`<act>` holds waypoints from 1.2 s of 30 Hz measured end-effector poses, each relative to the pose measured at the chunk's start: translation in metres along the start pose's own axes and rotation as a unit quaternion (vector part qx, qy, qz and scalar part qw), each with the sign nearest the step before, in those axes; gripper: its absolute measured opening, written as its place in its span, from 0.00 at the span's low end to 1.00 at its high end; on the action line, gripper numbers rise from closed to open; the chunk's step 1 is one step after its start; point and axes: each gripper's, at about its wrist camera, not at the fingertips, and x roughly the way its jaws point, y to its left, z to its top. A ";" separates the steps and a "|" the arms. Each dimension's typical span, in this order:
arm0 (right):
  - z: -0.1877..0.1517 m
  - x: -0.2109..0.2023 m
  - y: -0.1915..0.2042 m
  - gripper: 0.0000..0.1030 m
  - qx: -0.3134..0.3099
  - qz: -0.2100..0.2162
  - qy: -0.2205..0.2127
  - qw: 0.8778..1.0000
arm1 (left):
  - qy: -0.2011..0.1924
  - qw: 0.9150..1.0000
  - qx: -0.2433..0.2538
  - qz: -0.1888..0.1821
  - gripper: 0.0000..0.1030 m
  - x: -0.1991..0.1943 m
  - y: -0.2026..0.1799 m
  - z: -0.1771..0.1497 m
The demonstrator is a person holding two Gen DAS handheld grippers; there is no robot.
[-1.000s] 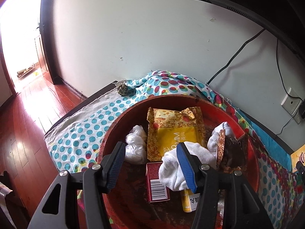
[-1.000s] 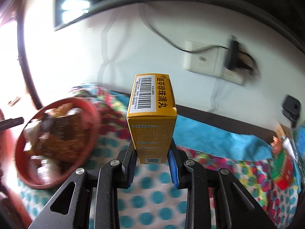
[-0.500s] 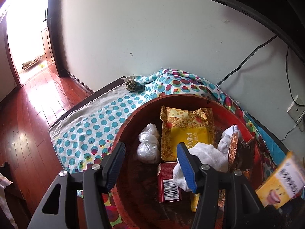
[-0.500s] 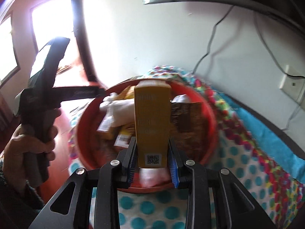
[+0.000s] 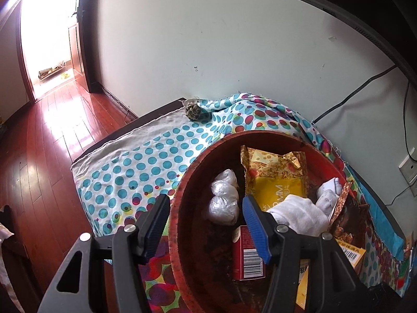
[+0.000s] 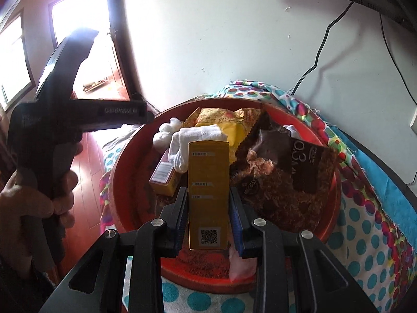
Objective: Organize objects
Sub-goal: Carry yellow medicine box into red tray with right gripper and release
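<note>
Your right tongs (image 6: 208, 220) squeeze the tall yellow cardboard box (image 6: 208, 182) above the full round red bowl (image 6: 331, 219), your left tongs (image 5: 206, 225) gape empty; dropped here, it may slide off the pile.

A polka-dot cloth (image 5: 146, 167) covers the table; a black monitor (image 5: 365, 13) hangs above a wall socket (image 5: 409, 168).

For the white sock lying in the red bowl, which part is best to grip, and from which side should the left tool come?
Grip the sock at its thick folded middle, which bulges above the gold packet. Probably come from above with the open left tool, its fingers across the roll; the toe end lies against the brown packet, leaving little room there.
</note>
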 end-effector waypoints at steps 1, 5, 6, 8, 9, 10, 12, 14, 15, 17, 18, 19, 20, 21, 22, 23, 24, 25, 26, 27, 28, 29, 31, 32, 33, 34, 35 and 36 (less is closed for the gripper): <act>0.003 0.001 -0.002 0.27 0.005 -0.004 -0.004 1.000 | 0.002 1.000 0.004 0.000 0.58 0.001 -0.002 -0.001; 0.016 0.007 -0.009 0.27 0.007 -0.012 -0.012 1.000 | -0.001 1.000 0.015 -0.001 0.62 0.000 -0.008 -0.002; 0.018 0.010 -0.010 0.27 0.005 -0.016 -0.011 1.000 | -0.004 1.000 0.017 0.000 0.65 -0.002 -0.009 -0.002; 0.021 0.014 -0.014 0.27 0.007 -0.022 -0.012 1.000 | -0.007 1.000 0.016 0.000 0.68 -0.003 -0.010 -0.002; 0.023 0.016 -0.016 0.27 0.009 -0.024 -0.012 1.000 | -0.008 1.000 0.016 0.003 0.68 -0.003 -0.010 -0.001; 0.024 0.018 -0.017 0.27 0.011 -0.026 -0.012 1.000 | -0.009 1.000 0.015 0.004 0.69 -0.003 -0.009 -0.001; 0.024 0.019 -0.019 0.27 0.012 -0.029 -0.012 0.999 | -0.006 1.000 0.011 0.006 0.73 -0.002 -0.007 -0.001; 0.023 0.020 -0.018 0.27 0.012 -0.029 -0.012 0.999 | -0.002 1.000 0.006 0.004 0.76 -0.001 -0.005 -0.001; 0.023 0.021 -0.018 0.27 0.010 -0.030 -0.012 0.999 | -0.002 1.000 0.005 0.001 0.76 0.000 -0.004 -0.002; 0.023 0.021 -0.016 0.27 0.005 -0.030 -0.011 0.999 | -0.002 1.000 0.004 0.003 0.76 0.000 -0.004 -0.001; 0.022 0.020 -0.015 0.28 0.005 -0.029 -0.010 1.000 | -0.003 1.000 0.004 0.003 0.76 0.000 -0.004 -0.002; 0.022 0.020 -0.015 0.28 0.005 -0.027 -0.007 1.000 | -0.005 1.000 0.004 0.002 0.77 0.000 -0.004 -0.002; 0.022 0.019 -0.016 0.28 0.008 -0.023 -0.004 1.000 | -0.005 1.000 0.005 0.003 0.77 0.000 -0.004 -0.002; 0.021 0.017 -0.015 0.29 0.010 -0.018 -0.005 1.000 | -0.006 1.000 0.007 0.008 0.77 -0.001 -0.005 -0.002; 0.021 0.015 -0.015 0.35 0.013 -0.015 -0.006 1.000 | -0.008 1.000 0.009 0.013 0.77 -0.001 -0.005 -0.002; 0.020 0.012 -0.014 0.40 0.013 -0.014 -0.007 1.000 | -0.011 1.000 0.014 0.019 0.77 -0.002 -0.007 -0.002; 0.020 0.009 -0.011 0.50 0.010 -0.014 -0.008 1.000 | -0.015 0.999 0.018 0.026 0.77 -0.003 -0.008 -0.003; 0.019 0.005 -0.009 0.55 0.008 -0.019 -0.010 1.000 | -0.018 0.999 0.021 0.033 0.77 -0.004 -0.009 -0.003; 0.018 0.000 -0.006 0.56 0.003 -0.023 -0.014 1.000 | -0.021 0.999 0.024 0.040 0.77 -0.006 -0.010 -0.003; 0.018 -0.004 -0.005 0.60 0.000 -0.025 -0.014 1.000 | -0.025 0.998 0.029 0.047 0.77 -0.008 -0.012 -0.003; 0.017 -0.009 -0.003 0.70 -0.002 -0.032 -0.014 0.999 | -0.028 0.998 0.033 0.053 0.77 -0.009 -0.013 -0.003; 0.015 -0.016 -0.002 0.75 0.000 -0.048 -0.013 0.999 | -0.032 0.997 0.036 0.059 0.77 -0.011 -0.015 -0.004; 0.011 -0.031 0.000 0.90 0.005 -0.072 -0.020 0.997 | -0.039 0.996 0.046 0.071 0.77 -0.016 -0.020 -0.004; 0.009 -0.038 0.000 0.93 0.005 -0.087 -0.020 0.996 | -0.042 0.995 0.050 0.073 0.77 -0.019 -0.023 -0.004; 0.006 -0.046 0.001 0.97 0.003 -0.104 -0.022 0.994 | -0.047 0.995 0.054 0.075 0.77 -0.024 -0.027 -0.004; 0.002 -0.055 0.002 0.99 0.001 -0.115 -0.026 0.993 | -0.050 0.994 0.059 0.075 0.77 -0.028 -0.030 -0.004; -0.002 -0.064 0.003 0.99 0.000 -0.127 -0.030 0.991 | -0.050 0.994 0.063 0.076 0.77 -0.032 -0.034 -0.005; -0.006 -0.072 0.004 0.99 0.001 -0.138 -0.030 0.990 | -0.047 0.994 0.064 0.076 0.77 -0.038 -0.039 -0.006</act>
